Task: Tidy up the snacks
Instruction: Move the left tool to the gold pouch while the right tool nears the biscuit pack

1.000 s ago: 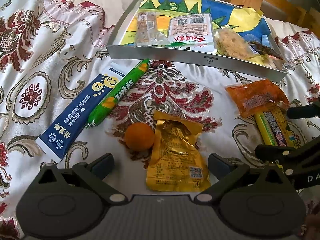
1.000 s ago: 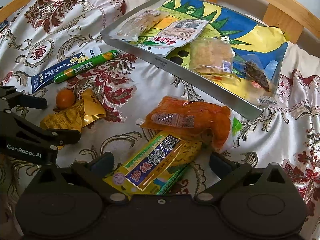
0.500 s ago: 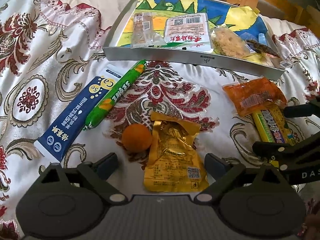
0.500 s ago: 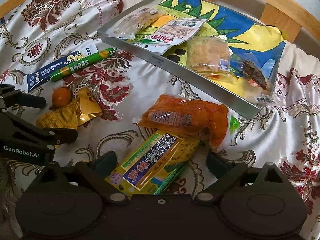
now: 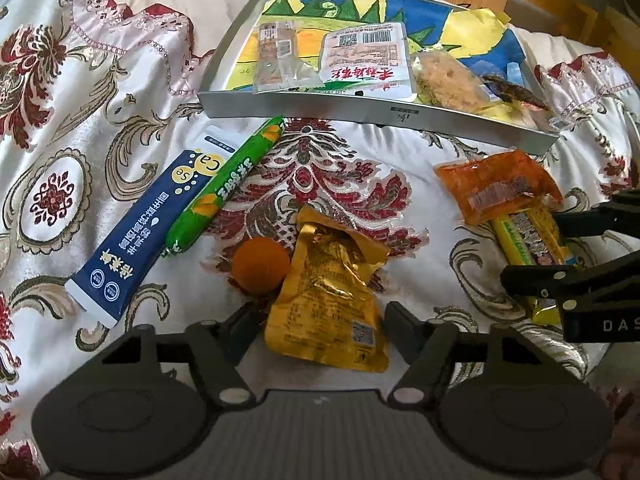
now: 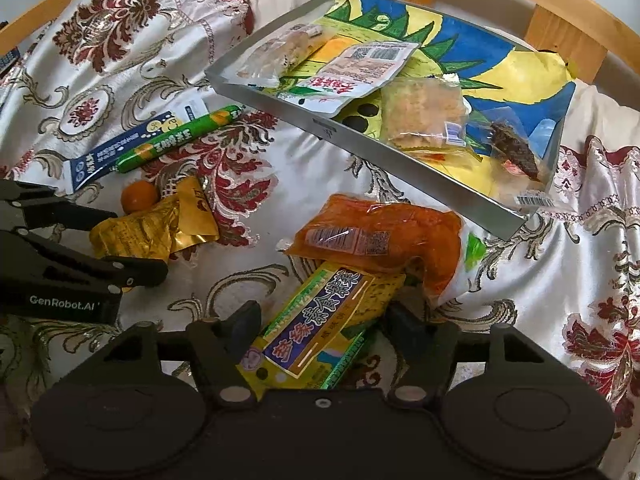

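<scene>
tray (image 5: 360, 110): grey metal one with a bright cartoon liner, sitting on the floral bedspread (image 5: 80, 128) at the far side. I'll use it as the landmark for everything else
in the tray: clear-wrapped bar (image 5: 276, 56) at its left end, white pack (image 5: 366, 58) with red print next to it, then a crumbly cake (image 5: 448, 80) in clear wrap, and a dark brown snack (image 5: 516, 92) at the right end
blue tube (image 5: 148, 228): on the cloth just in front of the tray's left corner, lying diagonal
green sausage stick (image 5: 224, 186): right alongside the tube, top end nearly at the tray's front wall
orange ball (image 5: 260, 266): further out from the tray than the stick, touching the gold pouch
gold pouch (image 5: 328, 296): crinkly, well in front of the tray's middle
orange pack (image 6: 376, 238): just in front of the tray's right part, lying over the top end of the yellow pack
yellow pack (image 6: 320, 328): nearest of the lot, sticks out from under the orange pack, away from the tray
left gripper (image 5: 318, 322): fingers spread either side of the gold pouch's lower half and closing in; left pad looks about at the pouch edge, right pad still a bit off
right gripper (image 6: 320, 326): fingers spread around the yellow pack and closing; can't tell for sure if the pads are pressing it
</scene>
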